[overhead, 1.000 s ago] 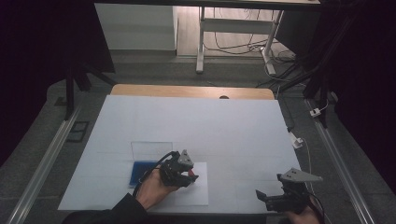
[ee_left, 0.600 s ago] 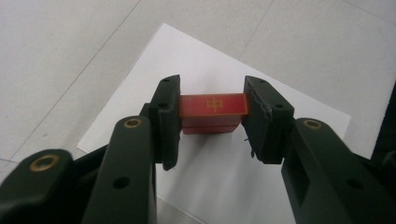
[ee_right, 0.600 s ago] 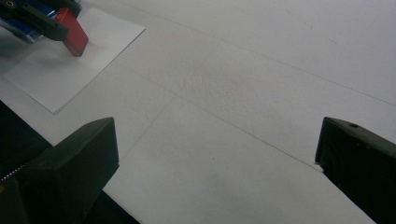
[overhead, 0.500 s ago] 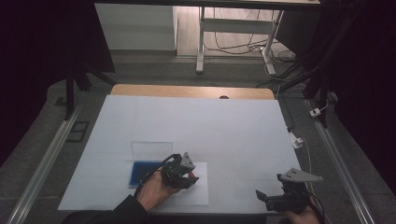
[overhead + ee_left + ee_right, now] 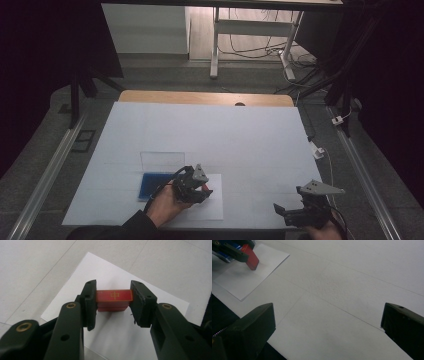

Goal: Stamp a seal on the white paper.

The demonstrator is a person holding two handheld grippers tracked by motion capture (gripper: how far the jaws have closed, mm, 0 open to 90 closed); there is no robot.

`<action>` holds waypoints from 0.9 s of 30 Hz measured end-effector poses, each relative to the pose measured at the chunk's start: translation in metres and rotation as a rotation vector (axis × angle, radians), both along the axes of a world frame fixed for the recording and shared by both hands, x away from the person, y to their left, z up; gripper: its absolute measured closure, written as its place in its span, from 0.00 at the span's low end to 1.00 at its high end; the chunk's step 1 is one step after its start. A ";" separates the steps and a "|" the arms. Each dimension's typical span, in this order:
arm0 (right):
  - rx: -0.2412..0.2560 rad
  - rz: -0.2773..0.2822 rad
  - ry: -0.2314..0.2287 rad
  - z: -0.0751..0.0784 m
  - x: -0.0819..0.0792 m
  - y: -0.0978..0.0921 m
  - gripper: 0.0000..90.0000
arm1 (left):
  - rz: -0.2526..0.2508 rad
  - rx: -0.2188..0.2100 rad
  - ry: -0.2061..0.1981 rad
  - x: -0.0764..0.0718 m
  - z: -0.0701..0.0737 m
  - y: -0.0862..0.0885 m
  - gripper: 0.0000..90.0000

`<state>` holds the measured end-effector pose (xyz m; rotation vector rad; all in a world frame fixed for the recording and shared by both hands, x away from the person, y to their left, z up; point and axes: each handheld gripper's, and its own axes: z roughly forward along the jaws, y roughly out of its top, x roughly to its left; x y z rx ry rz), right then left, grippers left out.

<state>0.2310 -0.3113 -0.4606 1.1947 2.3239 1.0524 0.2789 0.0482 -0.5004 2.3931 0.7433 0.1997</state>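
Red block (image 5: 114, 300) w/ a gold cross-like mark on top is the piece in hand, but size order first. White table cover (image 5: 210, 135) spans most of the high view. On its near-left part lies a white paper sheet (image 5: 212, 207). Just left of the sheet sits a blue pad (image 5: 152, 185), w/ a clear plastic lid (image 5: 161, 161) at its far edge.

Left gripper (image 5: 199, 186) is over the sheet, jaws pinching the red block by its two short ends. Block looks just above the paper; whether it touches can't be told. Right gripper (image 5: 292, 212) idles at the near-right edge of the table, jaws spread wide, nothing between them.

Handling, as a judgement: block looks rigid, small, light, prob. plastic or wood w/ smooth faces, so somewhat slippery but not fragile. Flat parallel end faces suit the pads well; current hold across the ends, approx. mid-height, seems sound. Moderate squeeze should do. Paper sheet is thin & could slide if the block drags on it.
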 end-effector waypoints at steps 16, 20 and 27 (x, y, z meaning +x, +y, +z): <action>-0.003 0.000 0.004 0.000 0.000 0.000 0.00 | 0.000 0.039 -0.032 -0.005 0.001 -0.005 0.66; -0.001 0.000 0.003 0.000 0.000 0.000 0.00 | 0.002 0.045 -0.043 -0.006 0.001 -0.006 0.66; -0.001 0.000 0.002 0.000 0.000 0.000 0.00 | 0.005 -0.023 0.015 0.001 -0.002 0.002 0.65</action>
